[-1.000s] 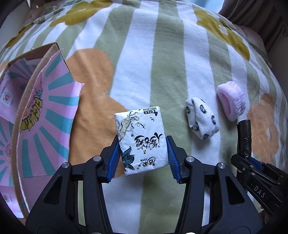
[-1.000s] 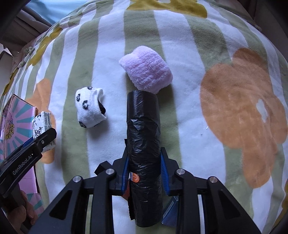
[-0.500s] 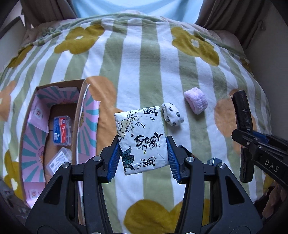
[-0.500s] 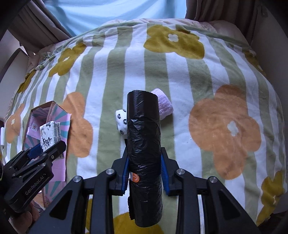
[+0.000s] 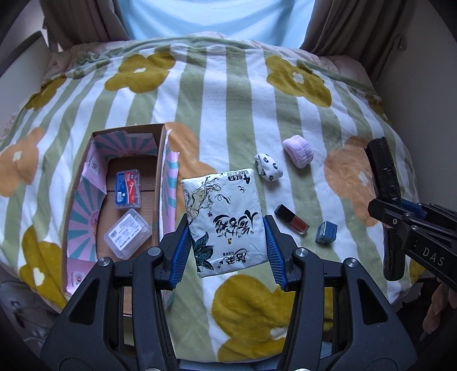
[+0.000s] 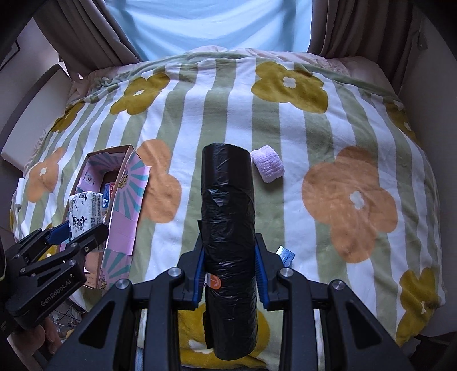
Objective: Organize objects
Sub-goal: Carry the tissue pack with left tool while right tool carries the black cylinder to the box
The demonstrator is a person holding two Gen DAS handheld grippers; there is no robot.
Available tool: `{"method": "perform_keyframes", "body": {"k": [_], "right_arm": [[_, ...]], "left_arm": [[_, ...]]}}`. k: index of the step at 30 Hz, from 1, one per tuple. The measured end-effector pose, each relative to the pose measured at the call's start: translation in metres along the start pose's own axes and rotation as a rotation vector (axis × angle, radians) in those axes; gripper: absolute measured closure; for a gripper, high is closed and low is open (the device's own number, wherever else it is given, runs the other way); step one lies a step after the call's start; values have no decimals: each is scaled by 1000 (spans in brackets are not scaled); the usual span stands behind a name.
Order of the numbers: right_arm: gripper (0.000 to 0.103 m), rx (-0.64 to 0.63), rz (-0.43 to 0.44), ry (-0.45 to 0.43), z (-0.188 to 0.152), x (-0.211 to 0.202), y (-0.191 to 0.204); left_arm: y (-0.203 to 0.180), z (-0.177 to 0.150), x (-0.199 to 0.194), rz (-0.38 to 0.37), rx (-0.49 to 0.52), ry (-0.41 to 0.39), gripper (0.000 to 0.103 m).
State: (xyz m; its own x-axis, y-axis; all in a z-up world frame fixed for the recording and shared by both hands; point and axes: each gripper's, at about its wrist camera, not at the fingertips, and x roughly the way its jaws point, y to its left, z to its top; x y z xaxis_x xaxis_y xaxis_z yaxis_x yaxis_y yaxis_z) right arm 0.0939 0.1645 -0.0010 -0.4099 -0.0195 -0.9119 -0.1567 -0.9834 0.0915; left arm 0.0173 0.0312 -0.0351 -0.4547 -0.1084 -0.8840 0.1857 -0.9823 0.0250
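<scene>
Two handheld grippers hang above a bed covered by a fleece blanket (image 5: 228, 114) striped green and white with mustard and orange flowers. Brown curtains (image 6: 85, 34) frame a bright pale-blue window (image 6: 211, 25) behind the bed.

The left gripper (image 5: 225, 245) is clamped on a white tissue pack (image 5: 224, 219) printed with black ink drawings. The right gripper (image 6: 230, 274) is clamped on a roll of black trash bags (image 6: 228, 228), held upright between its blue pads.

An open cardboard box (image 5: 82, 182) with a pink and teal lining lies on the blanket's left side, holding two clear plastic cases (image 5: 127, 234).

A pink fuzzy roll (image 5: 298, 148), a spotted white sock (image 5: 268, 171), a red lip-gloss tube (image 5: 291, 219) and a small blue box (image 5: 326, 232) rest right of the pack.
</scene>
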Motion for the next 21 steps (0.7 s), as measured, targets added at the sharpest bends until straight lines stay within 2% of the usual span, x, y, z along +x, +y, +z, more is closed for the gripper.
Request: {"method": "perform_keyframes", "body": {"k": [12, 21], "right_arm": [[75, -41, 10, -25, 9, -12, 21], [75, -181, 100, -38, 42, -10, 69]], "left_arm": [[26, 3, -23, 27, -40, -50, 58], [82, -3, -40, 95, -153, -65, 58]]}}
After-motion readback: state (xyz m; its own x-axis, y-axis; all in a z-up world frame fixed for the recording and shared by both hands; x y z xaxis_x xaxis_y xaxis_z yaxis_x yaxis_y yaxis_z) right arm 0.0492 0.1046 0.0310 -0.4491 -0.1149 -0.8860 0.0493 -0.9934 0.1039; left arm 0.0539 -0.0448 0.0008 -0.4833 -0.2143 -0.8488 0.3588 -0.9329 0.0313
